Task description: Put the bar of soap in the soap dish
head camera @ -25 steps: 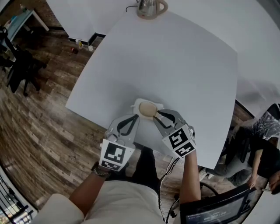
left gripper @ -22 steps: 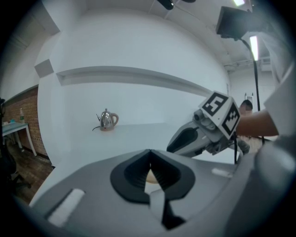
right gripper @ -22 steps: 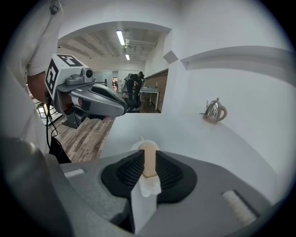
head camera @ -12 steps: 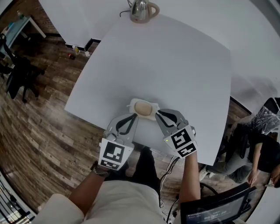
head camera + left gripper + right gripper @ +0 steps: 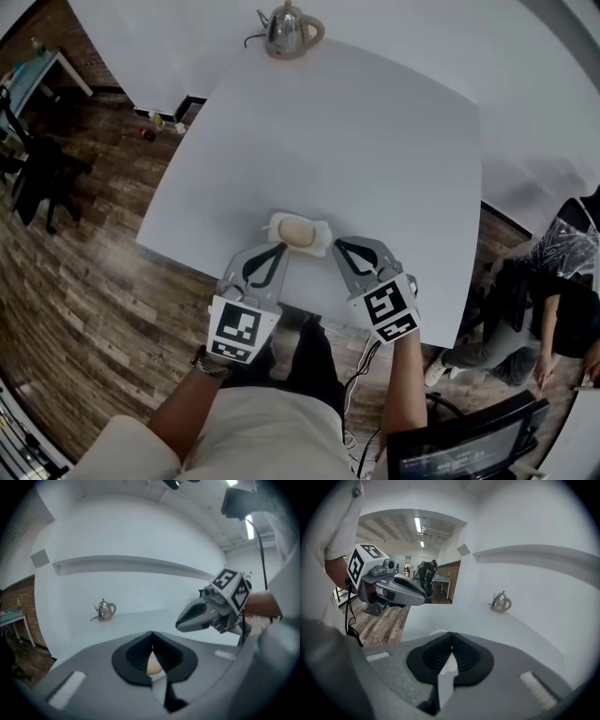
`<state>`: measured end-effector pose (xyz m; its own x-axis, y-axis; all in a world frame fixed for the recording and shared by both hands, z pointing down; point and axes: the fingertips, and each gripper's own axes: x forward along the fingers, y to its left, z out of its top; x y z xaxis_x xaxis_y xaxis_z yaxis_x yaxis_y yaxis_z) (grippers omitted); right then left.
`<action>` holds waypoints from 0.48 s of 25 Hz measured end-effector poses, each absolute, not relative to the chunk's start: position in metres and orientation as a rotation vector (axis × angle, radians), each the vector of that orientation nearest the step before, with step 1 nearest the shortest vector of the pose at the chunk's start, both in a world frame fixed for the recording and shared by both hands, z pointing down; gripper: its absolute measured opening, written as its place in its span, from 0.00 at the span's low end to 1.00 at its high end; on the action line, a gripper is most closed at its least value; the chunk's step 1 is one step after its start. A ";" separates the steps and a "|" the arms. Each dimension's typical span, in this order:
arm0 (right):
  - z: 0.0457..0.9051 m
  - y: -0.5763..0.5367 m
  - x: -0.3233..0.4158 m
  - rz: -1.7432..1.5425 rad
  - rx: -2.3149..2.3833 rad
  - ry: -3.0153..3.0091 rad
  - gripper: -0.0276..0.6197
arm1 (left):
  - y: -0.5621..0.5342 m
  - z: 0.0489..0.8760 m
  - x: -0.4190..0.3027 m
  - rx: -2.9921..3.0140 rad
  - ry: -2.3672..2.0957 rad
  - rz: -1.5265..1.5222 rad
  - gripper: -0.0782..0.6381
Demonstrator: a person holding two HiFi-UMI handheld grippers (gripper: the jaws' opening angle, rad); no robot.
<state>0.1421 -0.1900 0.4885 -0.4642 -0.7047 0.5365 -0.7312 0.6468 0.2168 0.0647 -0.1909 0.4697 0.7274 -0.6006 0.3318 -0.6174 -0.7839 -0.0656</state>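
Over last second right claw [image 5: 337, 247] drew back from bar of soap [image 5: 298, 230], closing empty until together. Soap lay in soap dish [image 5: 320, 246] near tabletop [image 5: 375, 141] edge. Beside dish, left claw [image 5: 280, 247] together, empty. Soap likely light, stiff, slick: pinch across middle.

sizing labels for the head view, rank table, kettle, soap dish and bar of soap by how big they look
1. table
2. soap dish and kettle: about alike; the kettle sits farther off, so unsure
3. bar of soap
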 end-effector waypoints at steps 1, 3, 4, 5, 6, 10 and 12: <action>0.485 -0.190 0.144 0.053 1.127 -2.266 0.05 | -0.191 0.468 0.066 2.878 -1.014 0.522 0.11; 0.479 -0.188 0.148 0.045 1.161 -2.265 0.05 | -0.191 0.464 0.068 2.887 -1.014 0.514 0.11; 0.476 -0.187 0.150 0.043 1.178 -2.265 0.05 | -0.191 0.462 0.069 2.891 -1.014 0.509 0.11; 0.472 -0.186 0.151 0.042 1.195 -2.264 0.05 | -0.190 0.459 0.069 2.895 -1.012 0.503 0.11; 0.469 -0.185 0.153 0.040 1.213 -2.263 0.05 | -0.189 0.457 0.070 2.898 -1.010 0.496 0.11; 0.451 -0.178 0.162 0.039 1.309 -2.257 0.05 | -0.187 0.443 0.071 2.917 -1.002 0.456 0.11; 0.443 -0.175 0.167 0.039 1.357 -2.251 0.05 | -0.186 0.435 0.073 2.953 -1.002 0.457 0.11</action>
<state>0.1672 -0.1746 0.4434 -0.3729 -0.8200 0.4343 -0.8345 0.5009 0.2293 0.0727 -0.1864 0.4346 0.7559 -0.5972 0.2683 -0.5942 -0.7978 -0.1018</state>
